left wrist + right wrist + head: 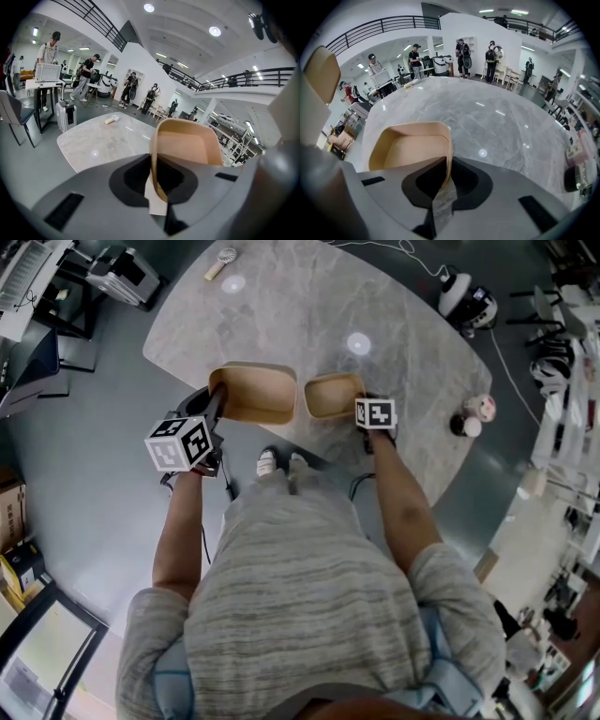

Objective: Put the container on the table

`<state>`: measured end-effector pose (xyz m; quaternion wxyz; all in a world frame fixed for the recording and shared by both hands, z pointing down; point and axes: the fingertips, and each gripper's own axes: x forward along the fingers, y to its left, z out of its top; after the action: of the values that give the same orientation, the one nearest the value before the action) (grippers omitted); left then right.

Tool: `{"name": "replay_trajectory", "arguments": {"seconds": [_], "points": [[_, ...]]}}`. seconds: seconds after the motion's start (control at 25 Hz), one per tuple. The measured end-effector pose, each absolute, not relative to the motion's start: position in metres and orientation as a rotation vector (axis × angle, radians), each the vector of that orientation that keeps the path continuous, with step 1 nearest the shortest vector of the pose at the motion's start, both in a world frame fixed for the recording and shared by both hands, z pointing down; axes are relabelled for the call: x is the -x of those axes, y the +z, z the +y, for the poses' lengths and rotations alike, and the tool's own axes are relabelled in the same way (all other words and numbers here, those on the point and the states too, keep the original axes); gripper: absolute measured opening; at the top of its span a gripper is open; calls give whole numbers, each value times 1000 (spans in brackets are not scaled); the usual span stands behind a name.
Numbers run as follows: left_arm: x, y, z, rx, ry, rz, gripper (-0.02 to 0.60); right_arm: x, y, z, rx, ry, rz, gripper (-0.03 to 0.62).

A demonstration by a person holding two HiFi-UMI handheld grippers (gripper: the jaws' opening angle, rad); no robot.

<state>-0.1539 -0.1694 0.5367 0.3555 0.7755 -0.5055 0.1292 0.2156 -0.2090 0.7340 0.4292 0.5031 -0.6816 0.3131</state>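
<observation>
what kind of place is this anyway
Likely a big open-plan lab or workshop hall: a railed upper gallery runs round it, people stand about in groups, and a large marble-look table sits on the open floor.

The person's left arm (178, 531) and right arm (405, 507) both reach forward and down, held apart. The left gripper (214, 409) is clamped on the left wall of the larger container (253, 395). The right gripper (364, 401) is clamped on the right wall of the smaller container (330, 396).
</observation>
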Motion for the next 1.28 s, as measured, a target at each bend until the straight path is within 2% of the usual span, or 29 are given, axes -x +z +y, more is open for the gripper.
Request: {"name": "replay_trajectory", "arguments": {"seconds": [0.12, 0.24, 1.28], "points": [[151, 537, -170, -2007, 334, -1301, 25, -216, 731, -209, -1247, 753, -1714, 9], [149, 536, -171, -2012, 334, -1296, 25, -218, 731, -209, -1243, 750, -1721, 43], [144, 539, -177, -2012, 331, -1275, 25, -213, 669, -213, -1376, 694, -1875, 44]]}}
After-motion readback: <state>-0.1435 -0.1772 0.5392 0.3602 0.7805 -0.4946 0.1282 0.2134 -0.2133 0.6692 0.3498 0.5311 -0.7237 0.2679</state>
